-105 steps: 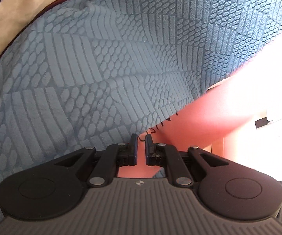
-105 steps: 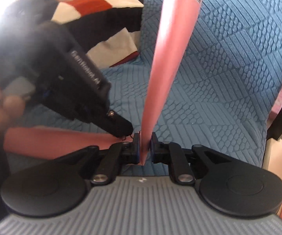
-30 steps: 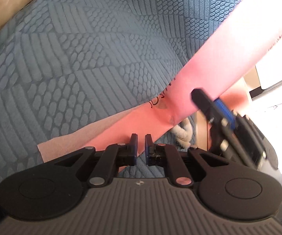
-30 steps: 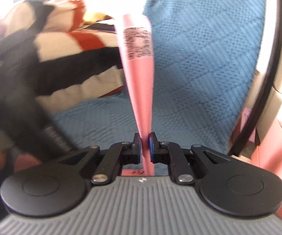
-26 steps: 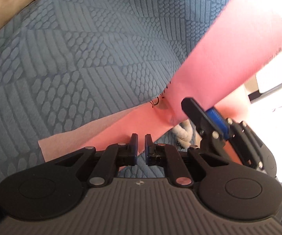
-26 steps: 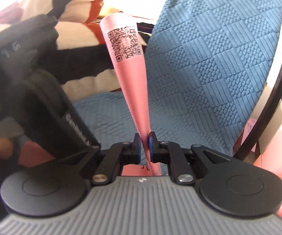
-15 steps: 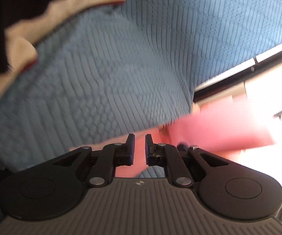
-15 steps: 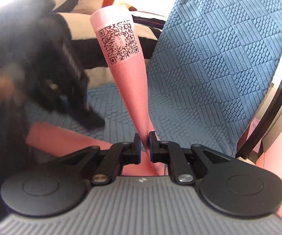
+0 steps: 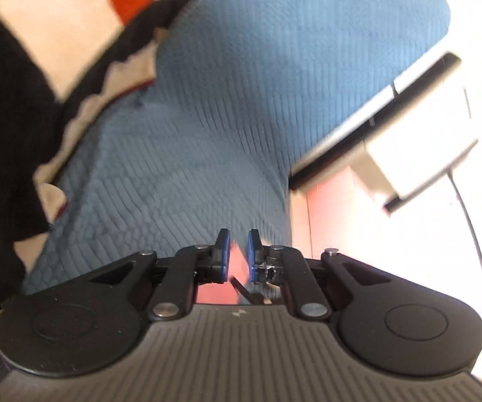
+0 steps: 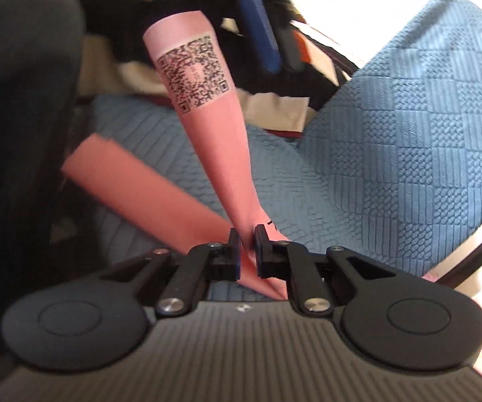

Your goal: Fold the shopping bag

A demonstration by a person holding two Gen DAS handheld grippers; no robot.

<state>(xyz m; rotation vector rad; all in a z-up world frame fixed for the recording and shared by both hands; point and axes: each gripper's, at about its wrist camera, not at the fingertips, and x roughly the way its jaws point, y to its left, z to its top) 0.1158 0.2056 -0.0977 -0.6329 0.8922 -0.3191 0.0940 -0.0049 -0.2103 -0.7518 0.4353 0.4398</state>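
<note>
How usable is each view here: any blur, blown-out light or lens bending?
Left wrist view: motion-smeared, the blue cover losing its weave, the right edge washed white, straight bars curved by the fisheye. Right wrist view: cover pattern at right crisp, QR label on the pink bag slightly soft, the left gripper a blur at top, a bright patch behind it.

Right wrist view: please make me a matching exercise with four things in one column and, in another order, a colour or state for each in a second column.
Column A
1. shopping bag
2. QR code label
3. seat cover
4. right tool

Column B
a. blue, with a woven check texture
b. shut on the bag
c. pink
d. black pattern on white

Pairs: 1-c, 2-d, 3-a, 4-b
</note>
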